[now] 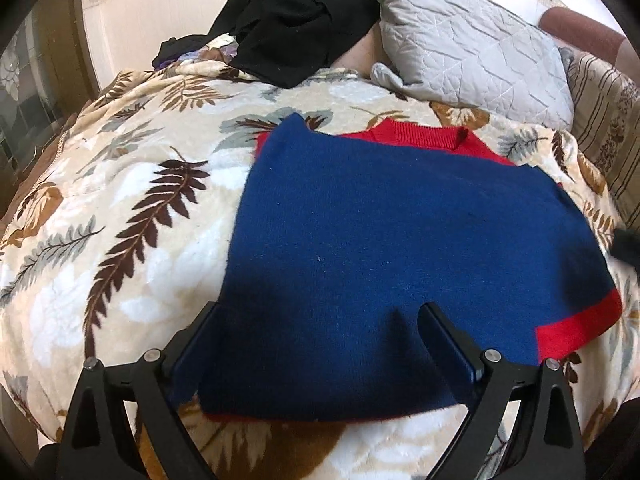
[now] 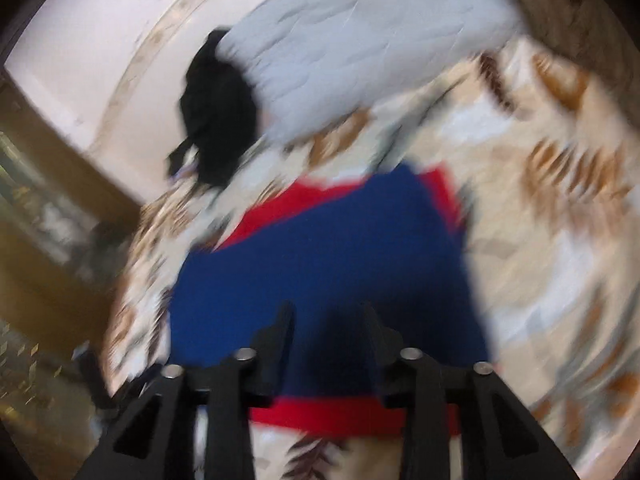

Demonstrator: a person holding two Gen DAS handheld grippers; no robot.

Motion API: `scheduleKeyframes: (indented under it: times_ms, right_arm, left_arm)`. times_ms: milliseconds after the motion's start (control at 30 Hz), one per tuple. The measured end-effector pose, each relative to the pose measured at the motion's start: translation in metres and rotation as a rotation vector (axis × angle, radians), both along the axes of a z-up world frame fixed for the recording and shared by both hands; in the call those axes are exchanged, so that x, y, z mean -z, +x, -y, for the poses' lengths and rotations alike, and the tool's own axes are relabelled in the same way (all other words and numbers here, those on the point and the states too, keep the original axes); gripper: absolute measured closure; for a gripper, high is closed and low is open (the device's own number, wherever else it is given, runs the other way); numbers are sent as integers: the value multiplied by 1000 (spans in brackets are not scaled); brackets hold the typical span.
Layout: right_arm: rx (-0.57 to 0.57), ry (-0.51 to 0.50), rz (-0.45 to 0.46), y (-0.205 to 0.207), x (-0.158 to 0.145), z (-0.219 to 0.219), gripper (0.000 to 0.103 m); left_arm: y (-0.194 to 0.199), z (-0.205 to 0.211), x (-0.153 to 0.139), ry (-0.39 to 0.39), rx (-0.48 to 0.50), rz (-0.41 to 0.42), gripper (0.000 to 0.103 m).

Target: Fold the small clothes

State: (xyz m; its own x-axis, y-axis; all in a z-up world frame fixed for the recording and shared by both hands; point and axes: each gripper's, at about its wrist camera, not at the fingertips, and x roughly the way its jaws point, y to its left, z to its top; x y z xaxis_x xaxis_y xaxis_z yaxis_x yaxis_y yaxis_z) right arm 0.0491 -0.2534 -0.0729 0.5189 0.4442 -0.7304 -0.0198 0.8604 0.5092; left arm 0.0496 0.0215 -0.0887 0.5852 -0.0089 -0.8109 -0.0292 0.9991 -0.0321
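Care is needed at the near hem: in the left wrist view, the blue-and-red sweater [image 1: 400,240] is spread mid-frame on the leaf-print blanket [image 1: 120,200], and the left gripper [image 1: 320,316] is held low, spread wide, gripping nothing. Right wrist view, badly blurred: the right gripper [image 2: 328,312] is seen part-open and empty above the sweater's lower edge.

One blue-and-red sweater [image 1: 400,224] lies on one leaf-print blanket [image 1: 132,208], with one grey quilted pillow [image 1: 472,44] at about one o'clock from it and one heap of black clothing [image 1: 296,20] at about eleven o'clock. Two grippers are in view, the left gripper [image 1: 320,320] and the right gripper [image 2: 328,320], each with two jaws. One striped cushion [image 1: 604,132] sits at three o'clock.
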Motion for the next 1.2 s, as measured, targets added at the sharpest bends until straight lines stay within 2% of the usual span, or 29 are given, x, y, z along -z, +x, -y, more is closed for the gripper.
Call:
scheduleKeyframes:
  times_ms: [33, 67, 100, 133, 233, 267, 300, 367, 400, 500, 633, 667, 767, 800, 900, 1000, 1167, 1200]
  right_arm:
    - [42, -58, -60, 3, 20, 4, 35]
    - [90, -74, -127, 4, 37, 12, 42]
    - [148, -15, -118, -2, 39, 23, 51]
    - [157, 9, -94, -7, 31, 25, 51]
    - [125, 8, -10, -20, 9, 15, 40]
    - [103, 1, 8, -22, 9, 10, 31]
    - [91, -10, 3, -21, 13, 8, 27]
    - [112, -61, -88, -14, 35, 9, 27]
    - [132, -28, -74, -16, 38, 12, 28]
    - [145, -38, -55, -20, 24, 6, 28]
    - [94, -75, 25, -23, 5, -13, 28]
    - [81, -84, 24, -20, 10, -16, 27]
    - [102, -126, -85, -14, 41, -14, 27]
    - [123, -93, -55, -17, 39, -11, 28]
    - [125, -94, -44, -17, 29, -15, 28]
    - [103, -143, -67, -14, 38, -21, 27]
    - [83, -249, -50, -14, 40, -38, 26]
    - [81, -256, -48, -16, 40, -30, 25]
  left_arm:
    - [-1, -1, -1, 0, -3, -1, 6]
    - [-1, -2, -2, 1, -6, -4, 6]
    - [-3, -5, -4, 1, -11, -10, 6]
    - [-6, -8, -6, 0, -14, -5, 6]
    - [-9, -14, -6, 1, -35, -3, 6]
    - [-8, -15, -5, -7, -40, -13, 6]
    - [-9, -15, -4, -14, -43, -17, 6]
    - [-11, -13, -5, -15, -39, -21, 6]
    - [-12, -13, -6, -11, -33, -19, 6]
    - [-16, -13, -11, 11, -25, 4, 6]
    - [-14, -17, -11, -5, -42, -2, 6]
    - [-14, -17, -10, -5, -42, -6, 6]
    - [-14, -16, -11, -1, -36, -9, 6]
    - [-14, -16, -12, 1, -35, -6, 6]
    - [-14, -19, -12, 5, -41, 0, 6]
    - [-13, -20, -9, -11, -47, -14, 6]
    - [-11, -22, 3, 14, -53, -45, 6]
    - [-11, -23, 5, 10, -58, -51, 6]
